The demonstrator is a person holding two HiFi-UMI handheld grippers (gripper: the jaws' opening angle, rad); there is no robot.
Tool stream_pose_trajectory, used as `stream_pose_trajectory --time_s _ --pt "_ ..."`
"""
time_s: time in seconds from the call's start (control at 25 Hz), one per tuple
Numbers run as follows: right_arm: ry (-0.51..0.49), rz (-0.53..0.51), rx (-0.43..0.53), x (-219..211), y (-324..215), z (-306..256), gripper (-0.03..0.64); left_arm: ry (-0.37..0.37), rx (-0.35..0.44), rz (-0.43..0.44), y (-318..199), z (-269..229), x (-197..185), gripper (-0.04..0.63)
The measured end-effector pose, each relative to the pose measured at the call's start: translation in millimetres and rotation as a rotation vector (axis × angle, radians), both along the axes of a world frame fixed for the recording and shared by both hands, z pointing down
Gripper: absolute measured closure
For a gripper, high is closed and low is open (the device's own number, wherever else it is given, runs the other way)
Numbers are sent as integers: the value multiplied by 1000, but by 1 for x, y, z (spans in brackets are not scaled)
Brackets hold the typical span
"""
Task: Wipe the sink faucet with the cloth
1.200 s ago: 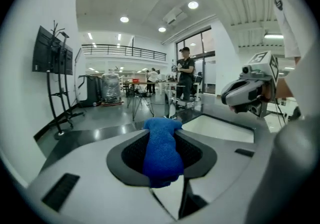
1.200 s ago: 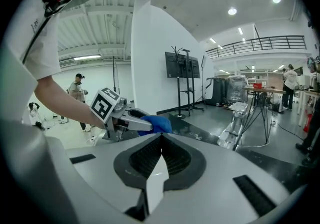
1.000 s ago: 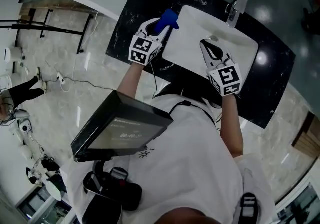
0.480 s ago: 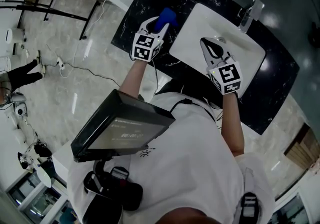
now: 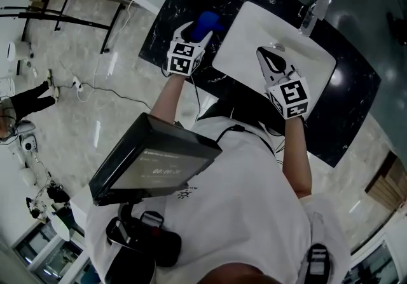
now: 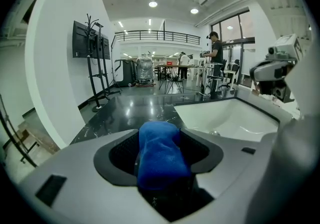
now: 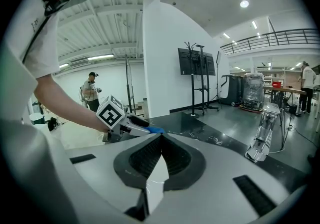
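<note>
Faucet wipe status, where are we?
Done: no wipe can be confirmed; the faucet shows nothing either way.
In hand: the left gripper is at the counter left of the sink. Its jaws have just been opening, with the blue cloth loose between them, far from the faucet. The right gripper is shut and empty over the sink.
Left: if this is a set-down, probably nothing; otherwise the whole wipe.

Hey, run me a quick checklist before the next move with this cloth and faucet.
1. Left gripper grip on blue cloth: not ok; fingers have just been opening, cloth between them, apparently unpressed.
2. Cloth at faucet: not ok; it is over the black counter, across the sink from it.
3. Right gripper: ok; shut, empty, above the sink.
4. Faucet clean: cannot tell.
</note>
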State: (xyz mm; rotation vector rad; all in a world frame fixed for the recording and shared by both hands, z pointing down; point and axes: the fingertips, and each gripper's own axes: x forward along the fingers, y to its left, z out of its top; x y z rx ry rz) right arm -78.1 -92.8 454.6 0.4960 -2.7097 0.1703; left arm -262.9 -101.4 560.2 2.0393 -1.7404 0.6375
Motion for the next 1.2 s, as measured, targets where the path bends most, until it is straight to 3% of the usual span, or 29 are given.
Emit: stream_pose_trajectory --time_s 0.12,0.32,0.48,0.64,0.96,1.2 --pt "-9 -2 6 -1 2 -2 614 12 29 -10 1 -10 1 360" --pt "-37 3 25 -5 -2 -5 614 25 157 -6 -3 -56 12 360" --pt "-62 20 52 10 12 -29 614 53 263 63 8 -117 57 363" --pt "-83 53 79 28 17 -42 614 95 338 126 15 -151 97 434" --pt "-103 172 119 88 30 -59 614 169 352 243 31 -160 171 587" --pt "-91 292 136 142 45 -62 614 205 375 360 46 -174 221 594"
